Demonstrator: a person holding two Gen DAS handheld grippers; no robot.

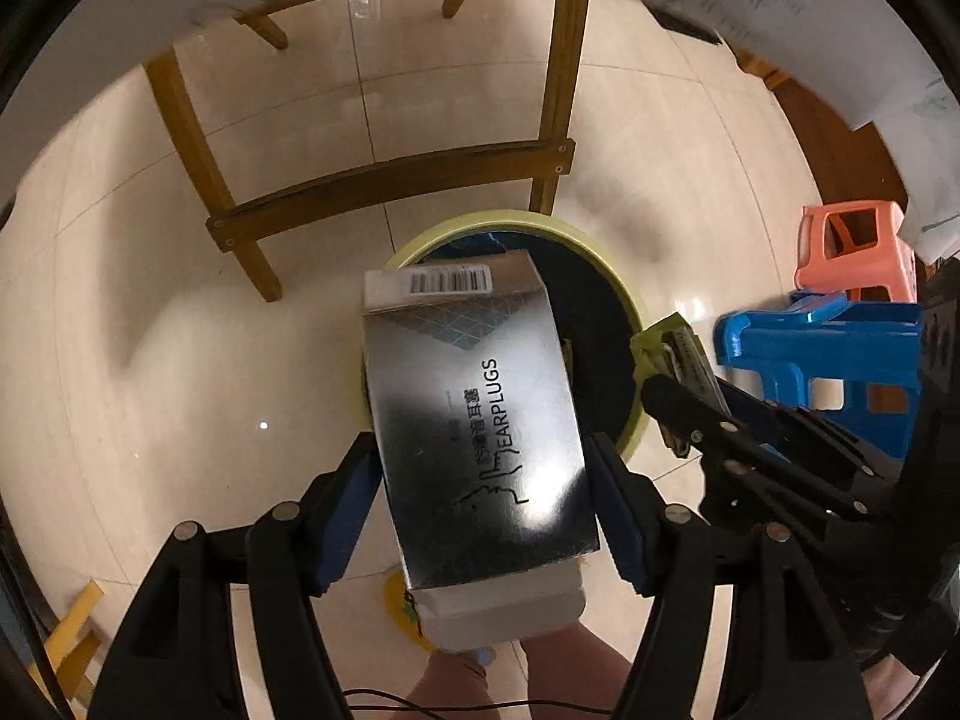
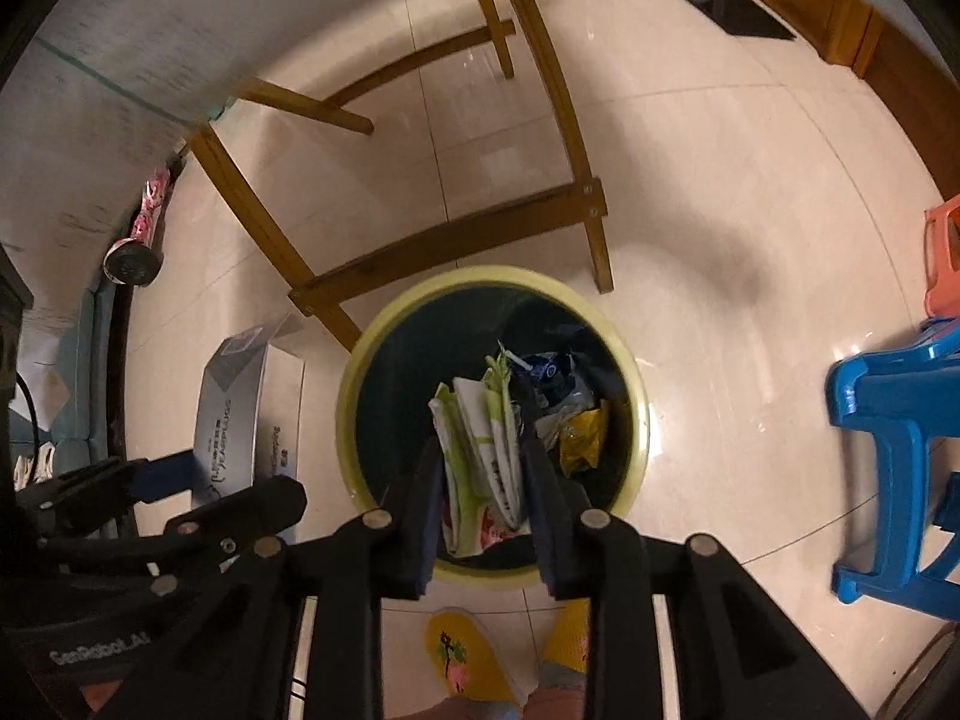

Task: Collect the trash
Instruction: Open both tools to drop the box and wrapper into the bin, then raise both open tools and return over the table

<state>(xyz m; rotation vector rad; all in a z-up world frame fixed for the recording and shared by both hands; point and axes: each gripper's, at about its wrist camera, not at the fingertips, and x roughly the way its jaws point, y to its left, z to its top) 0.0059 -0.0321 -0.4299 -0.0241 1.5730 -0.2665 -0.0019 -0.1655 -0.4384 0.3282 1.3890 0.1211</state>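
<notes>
**Two pieces of trash poised over the bin**

The left gripper [image 1: 483, 480] clamps a glossy silver carton [image 1: 474, 420], printed EARPLUGS with a barcode label at its far end, its blue-padded fingers [image 1: 354, 504] pressing the box's long sides. The carton hangs partly over the round waste bin [image 2: 360, 372], a pale yellow-green rim around a dark liner. The right gripper [image 2: 483, 480] has its jaws partly apart around a crumpled green-and-white wrapper [image 2: 480, 438], soft and creased; whether the pads still grip it I cannot tell. The wrapper sits directly above the bin's mouth (blue and yellow packets [image 2: 570, 408] already lie inside). Smooth cream floor tiles [image 1: 150, 360] surround the bin, with wooden chair legs [image 1: 390, 180] behind it and moulded plastic stools [image 1: 840, 348], blue and coral, alongside.
</notes>
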